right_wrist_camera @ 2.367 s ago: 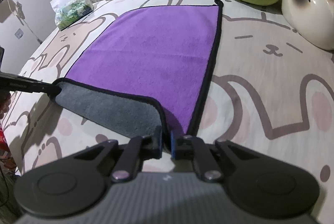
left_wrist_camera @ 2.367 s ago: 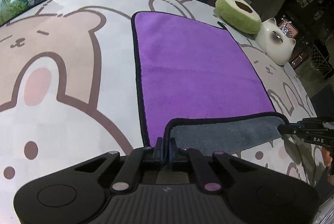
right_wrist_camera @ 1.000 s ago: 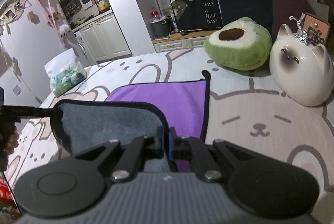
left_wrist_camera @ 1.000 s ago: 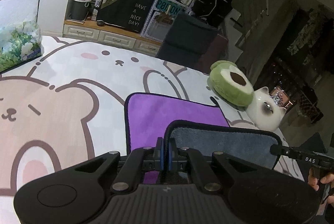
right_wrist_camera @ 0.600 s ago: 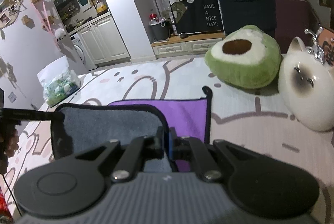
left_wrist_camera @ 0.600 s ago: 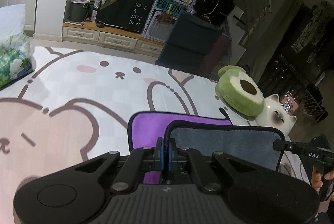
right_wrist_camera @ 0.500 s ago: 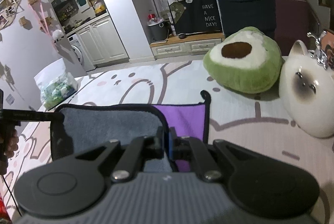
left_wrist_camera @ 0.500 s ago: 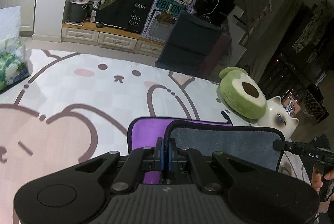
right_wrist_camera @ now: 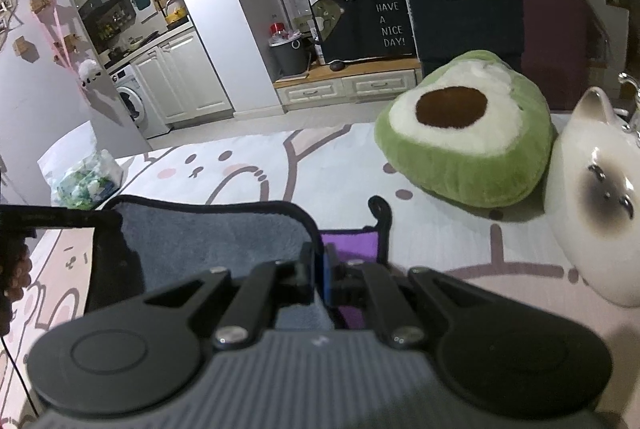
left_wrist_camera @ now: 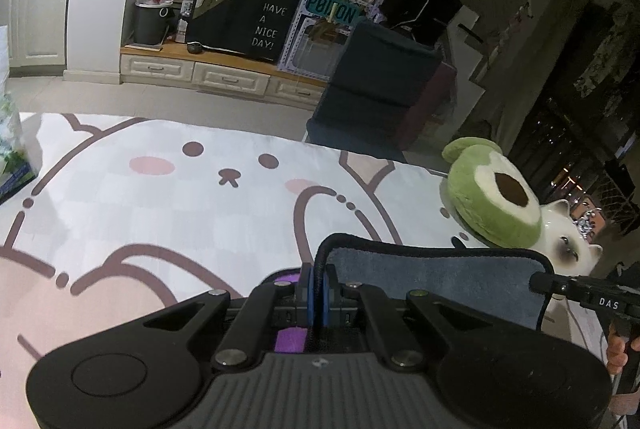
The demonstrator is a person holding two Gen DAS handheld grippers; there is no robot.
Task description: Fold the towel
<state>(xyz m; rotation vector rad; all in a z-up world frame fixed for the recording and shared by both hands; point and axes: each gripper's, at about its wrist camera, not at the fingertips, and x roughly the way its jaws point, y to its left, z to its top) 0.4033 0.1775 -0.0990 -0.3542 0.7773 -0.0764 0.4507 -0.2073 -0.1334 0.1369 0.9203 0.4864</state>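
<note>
The towel (left_wrist_camera: 432,285) is purple on one side and grey on the other, with a black hem. Its near edge is lifted and carried over the rest, grey side facing me. My left gripper (left_wrist_camera: 319,289) is shut on one lifted corner. My right gripper (right_wrist_camera: 318,269) is shut on the other corner; the grey face (right_wrist_camera: 208,241) spans between them. A strip of the purple side (right_wrist_camera: 352,241) still lies on the table under the raised edge. The right gripper's tip also shows in the left wrist view (left_wrist_camera: 560,285), and the left gripper's tip in the right wrist view (right_wrist_camera: 60,217).
The table has a bunny-print cloth (left_wrist_camera: 160,197). A green avocado plush (right_wrist_camera: 464,129) and a white ceramic cat (right_wrist_camera: 596,189) stand at the far right, close to the towel's hanging loop (right_wrist_camera: 380,209). A bag with a green print (right_wrist_camera: 84,181) lies at the far left.
Both grippers have carried the lifted towel edge further toward the far edge. Less purple shows beneath now, and the plush and cat are nearer.
</note>
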